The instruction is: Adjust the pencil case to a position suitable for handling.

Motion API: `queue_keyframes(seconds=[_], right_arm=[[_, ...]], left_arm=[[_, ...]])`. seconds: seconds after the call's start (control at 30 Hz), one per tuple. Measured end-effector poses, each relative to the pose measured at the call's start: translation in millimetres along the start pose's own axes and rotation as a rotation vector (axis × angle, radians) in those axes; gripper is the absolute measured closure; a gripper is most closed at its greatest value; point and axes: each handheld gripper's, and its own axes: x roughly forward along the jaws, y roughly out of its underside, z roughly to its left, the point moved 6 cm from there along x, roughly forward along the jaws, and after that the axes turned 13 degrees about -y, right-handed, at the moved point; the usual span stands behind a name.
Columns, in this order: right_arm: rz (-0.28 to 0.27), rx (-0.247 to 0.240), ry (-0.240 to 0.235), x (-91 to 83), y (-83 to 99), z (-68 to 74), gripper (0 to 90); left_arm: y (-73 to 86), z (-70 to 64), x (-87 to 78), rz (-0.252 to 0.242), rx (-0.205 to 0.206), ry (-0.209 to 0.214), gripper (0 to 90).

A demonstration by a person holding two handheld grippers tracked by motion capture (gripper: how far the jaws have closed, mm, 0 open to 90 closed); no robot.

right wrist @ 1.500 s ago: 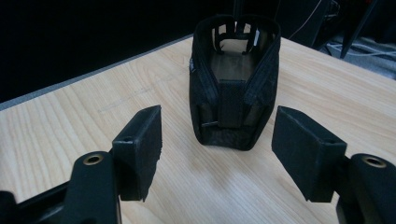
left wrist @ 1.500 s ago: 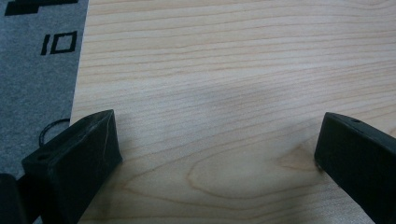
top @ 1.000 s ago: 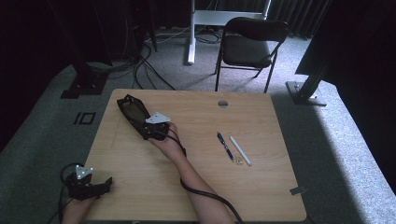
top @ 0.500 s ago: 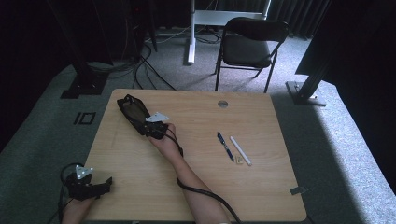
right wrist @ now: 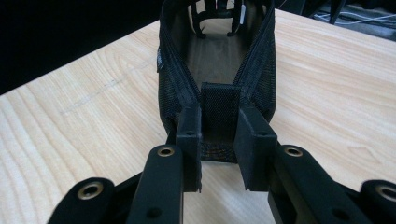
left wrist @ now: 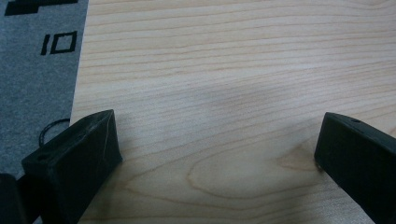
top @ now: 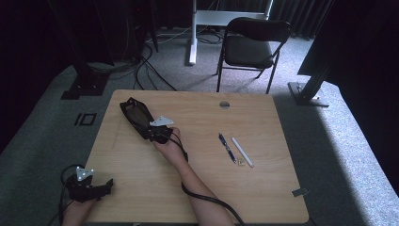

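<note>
A black mesh pouch (top: 135, 114) lies open on the far left part of the wooden table (top: 202, 193). My right gripper (top: 155, 132) is at its near end, and in the right gripper view the right gripper (right wrist: 218, 140) is shut on the pouch's fabric end tab (right wrist: 218, 109), with the open pouch (right wrist: 215, 56) stretching away from it. My left gripper (top: 107, 184) rests at the table's near left edge; in the left gripper view the left gripper (left wrist: 219, 135) stands open over bare wood, with nothing between its fingers (left wrist: 74, 158).
A blue pen (top: 227, 147), a white stick-like pen (top: 242, 151) and a small tan piece (top: 240, 161) lie right of centre. A round grommet (top: 224, 104) sits near the far edge. Behind the table stands a black chair (top: 251, 44). Grey carpet (left wrist: 37, 70) borders the table's left edge.
</note>
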Motion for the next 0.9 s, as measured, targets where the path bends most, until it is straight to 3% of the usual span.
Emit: queue_keyframes(seconds=[0.33, 0.9], right_arm=[[0.010, -0.013, 0.041, -17.2, 9.6, -4.3, 72.8], [0.026, -0.012, 0.030, -44.5, 22.0, -5.0, 72.9]], left_arm=[[0.0, 0.1, 0.0, 0.001, 0.001, 0.000, 0.3], [0.0, 0.0, 0.0, 0.000, 0.001, 0.000, 0.2]])
